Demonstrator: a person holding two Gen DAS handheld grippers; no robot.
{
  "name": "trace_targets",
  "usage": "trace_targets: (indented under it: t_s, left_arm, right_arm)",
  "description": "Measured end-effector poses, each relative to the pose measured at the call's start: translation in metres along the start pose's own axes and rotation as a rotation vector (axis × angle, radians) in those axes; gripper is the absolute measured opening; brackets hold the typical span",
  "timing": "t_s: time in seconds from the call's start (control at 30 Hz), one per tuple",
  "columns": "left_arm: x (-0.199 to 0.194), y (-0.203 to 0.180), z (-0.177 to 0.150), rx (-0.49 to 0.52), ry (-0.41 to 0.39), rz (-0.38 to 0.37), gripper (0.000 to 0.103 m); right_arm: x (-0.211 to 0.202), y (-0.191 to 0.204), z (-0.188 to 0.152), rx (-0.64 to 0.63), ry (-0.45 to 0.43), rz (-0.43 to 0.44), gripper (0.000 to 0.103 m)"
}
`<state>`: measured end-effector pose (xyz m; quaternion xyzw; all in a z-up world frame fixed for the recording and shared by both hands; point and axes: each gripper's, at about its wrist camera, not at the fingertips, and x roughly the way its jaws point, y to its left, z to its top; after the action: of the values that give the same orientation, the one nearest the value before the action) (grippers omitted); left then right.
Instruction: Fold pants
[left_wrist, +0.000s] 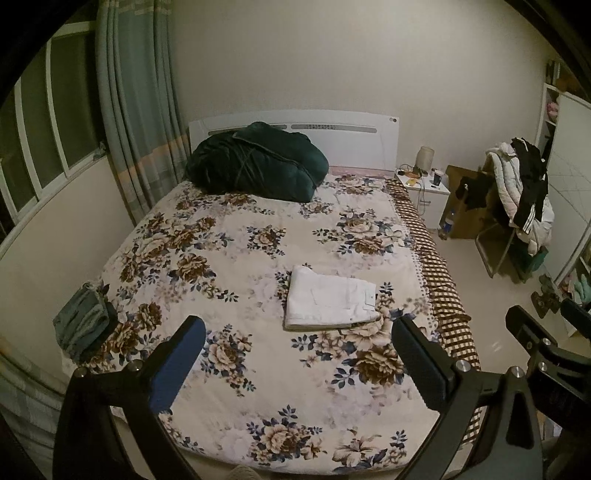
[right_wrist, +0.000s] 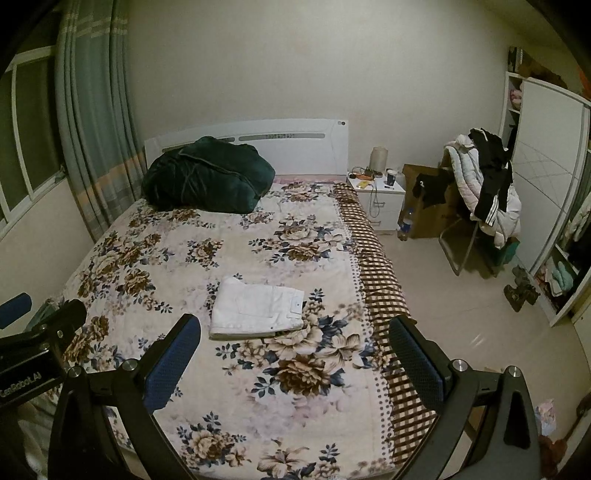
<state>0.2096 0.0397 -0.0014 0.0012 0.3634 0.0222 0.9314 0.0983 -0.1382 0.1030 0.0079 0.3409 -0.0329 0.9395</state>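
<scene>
on the floral bed (left_wrist: 229, 266) lie white pants (left_wrist: 328, 301), folded flat; both tools spread wide, holding nothing.

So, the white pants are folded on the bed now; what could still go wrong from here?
1. The white pants lie near the checked edge of the bed; a careless nudge could push them toward the floor.
2. Both tongs, left and right, are open and empty above the bed; if one dips, it might catch the top layer and undo the fold.
</scene>
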Motion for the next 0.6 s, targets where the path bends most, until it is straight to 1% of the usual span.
trace_targets:
  t_s: [0.27, 0.37, 0.53, 0.6]
  left_arm:
    - [-0.003, -0.003, 0.0, 0.001, -0.005, 0.003, 0.103]
    - [-0.004, -0.003, 0.0, -0.002, -0.006, 0.003, 0.103]
    - [-0.009, -0.003, -0.002, -0.004, -0.011, 0.006, 0.103]
    - [-0.011, -0.005, -0.002, -0.002, -0.009, 0.01, 0.103]
  right_arm:
    - [-0.011, 0.0, 0.001, 0.001, -0.001, 0.009, 0.103]
    - [-0.022, -0.001, 0.006, -0.005, -0.01, 0.01, 0.103]
    - [-0.028, 0.0, 0.006, -0.003, -0.011, 0.011, 0.103]
    - [-0.024, -0.001, 0.009, -0.004, -0.007, 0.016, 0.103]
